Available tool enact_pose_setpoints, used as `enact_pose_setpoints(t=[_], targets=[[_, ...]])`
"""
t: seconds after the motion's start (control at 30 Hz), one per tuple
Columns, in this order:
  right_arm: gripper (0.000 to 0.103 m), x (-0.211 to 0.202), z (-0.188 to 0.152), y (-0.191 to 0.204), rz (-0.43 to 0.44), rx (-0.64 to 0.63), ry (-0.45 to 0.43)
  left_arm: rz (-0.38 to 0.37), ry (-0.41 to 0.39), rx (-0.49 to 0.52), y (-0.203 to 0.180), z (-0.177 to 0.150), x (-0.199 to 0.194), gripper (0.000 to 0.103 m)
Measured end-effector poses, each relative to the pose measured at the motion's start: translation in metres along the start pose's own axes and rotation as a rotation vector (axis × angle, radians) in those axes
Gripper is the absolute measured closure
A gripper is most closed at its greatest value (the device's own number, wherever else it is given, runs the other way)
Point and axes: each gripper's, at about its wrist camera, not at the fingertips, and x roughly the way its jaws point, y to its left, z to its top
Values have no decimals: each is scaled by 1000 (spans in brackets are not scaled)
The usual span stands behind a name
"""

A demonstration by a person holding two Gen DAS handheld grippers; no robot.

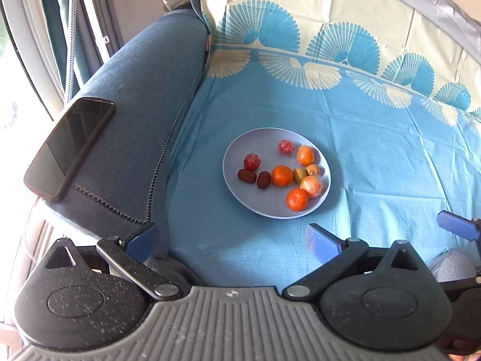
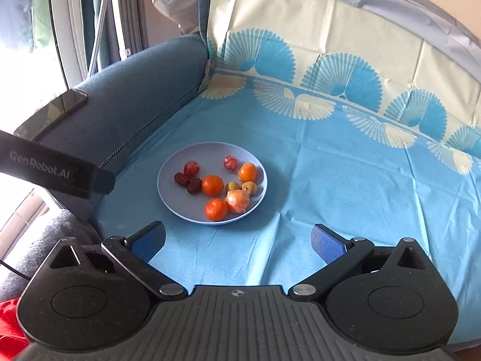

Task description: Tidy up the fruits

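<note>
both grippers stand spread wide with nothing between the pads. the left gripper (image 1: 233, 242) hangs over bare cloth short of the plate; the right gripper (image 2: 239, 240) likewise, its blue pads clear of everything. neither touches a fruit.

the fruit all lies on the pale plate (image 1: 240, 147), which rests on the blue patterned sheet (image 1: 375, 156) covering a sofa seat. on the plate: two bare tangerines (image 1: 282, 176), two orange fruits in clear wrap (image 1: 311, 186), two red wrapped pieces (image 1: 252, 161), two dark dates (image 1: 247, 176) touching each other, and two small yellowish fruits (image 1: 312, 169) side by side. kinds are partly grouped — the dates and the yellowish pair sit together, while the orange fruits and the red pieces are scattered. judged from this, collection looks complete and finer sorting, if wanted, is not.

risks from here:
- the plate sits on soft upholstery; pressing on its rim would likely tip it and roll the round fruit off.
- the fruits crowd together near the middle, some touching; wide pads reaching for one could nudge its neighbours.
- the clear wrap looks slippery — a pinch on film alone may slide off.
- a dark phone (image 1: 67, 147) lies on the sofa arm (image 1: 144, 90) near its edge, beside the left gripper's path; a careless swing could knock it off.
</note>
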Motion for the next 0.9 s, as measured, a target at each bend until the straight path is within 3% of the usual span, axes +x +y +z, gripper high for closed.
enact_pose_setpoints(t=[0.57,0.9], targets=[[1,-29,-10,5,-26,-5,-37,-9,-33,32,-9,-9,-18,0],[1,-27,-11,9,-40,-13,-36,79,8,54,-11,-8,-1,0]])
